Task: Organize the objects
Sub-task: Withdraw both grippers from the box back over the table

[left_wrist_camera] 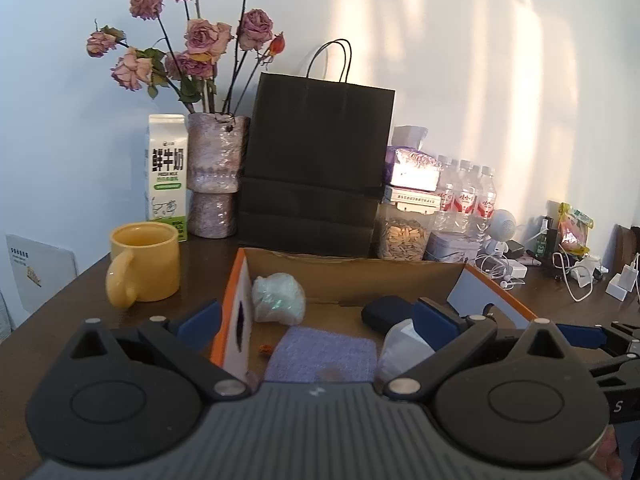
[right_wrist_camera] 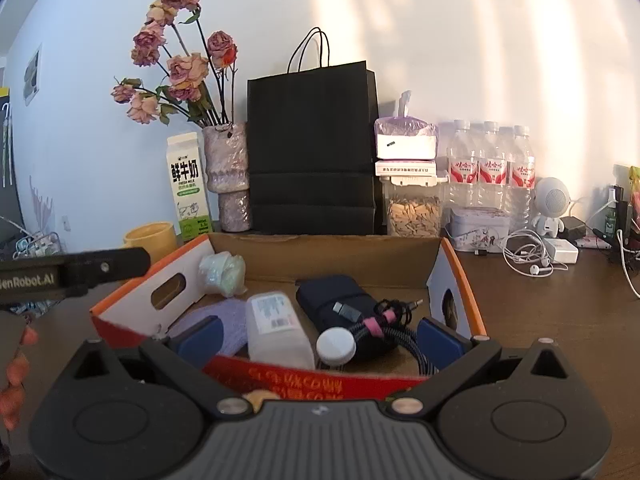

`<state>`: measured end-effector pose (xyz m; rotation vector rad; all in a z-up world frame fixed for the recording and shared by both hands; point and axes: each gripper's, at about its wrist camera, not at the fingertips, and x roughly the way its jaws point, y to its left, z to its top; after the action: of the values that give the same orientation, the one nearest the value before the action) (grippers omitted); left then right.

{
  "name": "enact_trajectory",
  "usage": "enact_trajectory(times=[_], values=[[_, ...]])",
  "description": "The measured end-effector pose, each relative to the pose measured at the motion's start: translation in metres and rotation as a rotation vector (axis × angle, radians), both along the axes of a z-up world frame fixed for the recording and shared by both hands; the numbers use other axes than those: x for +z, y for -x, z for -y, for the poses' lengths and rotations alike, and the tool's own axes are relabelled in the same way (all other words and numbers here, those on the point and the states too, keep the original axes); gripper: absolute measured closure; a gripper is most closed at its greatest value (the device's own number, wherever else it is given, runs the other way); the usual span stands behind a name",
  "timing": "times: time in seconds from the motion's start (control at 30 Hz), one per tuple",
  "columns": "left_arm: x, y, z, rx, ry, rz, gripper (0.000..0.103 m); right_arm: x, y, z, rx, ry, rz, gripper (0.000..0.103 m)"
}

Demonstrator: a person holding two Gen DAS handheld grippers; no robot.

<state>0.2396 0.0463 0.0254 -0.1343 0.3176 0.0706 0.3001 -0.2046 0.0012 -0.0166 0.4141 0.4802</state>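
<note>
An open cardboard box (right_wrist_camera: pixel 456 276) sits on a dark tabletop (right_wrist_camera: pixel 560 320). Inside lie a purple cloth (left_wrist_camera: pixel 320 356), a crumpled plastic wad (left_wrist_camera: pixel 278 296), a clear bottle (right_wrist_camera: pixel 276 328), a dark pouch (right_wrist_camera: pixel 340 304) and a coiled cable (right_wrist_camera: pixel 384 324). Both grippers, left (left_wrist_camera: pixel 316 320) and right (right_wrist_camera: pixel 316 338), hover at the box's near edge, jaws spread wide, holding nothing. A yellow mug (left_wrist_camera: pixel 144 266) stands left of the box.

The box (right_wrist_camera: pixel 460 276) sits near on the table (right_wrist_camera: pixel 540 320), the paper bag (right_wrist_camera: pixel 312 148) behind it, the mug (left_wrist_camera: pixel 144 266) to its left.
</note>
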Motion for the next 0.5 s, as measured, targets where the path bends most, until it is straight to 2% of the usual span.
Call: enact_trajectory(times=[0.5], values=[[0.001,0.049,-0.018,0.005,-0.019,-0.041,0.0,-0.001,0.042,0.013,0.015,-0.017,-0.054,0.0]])
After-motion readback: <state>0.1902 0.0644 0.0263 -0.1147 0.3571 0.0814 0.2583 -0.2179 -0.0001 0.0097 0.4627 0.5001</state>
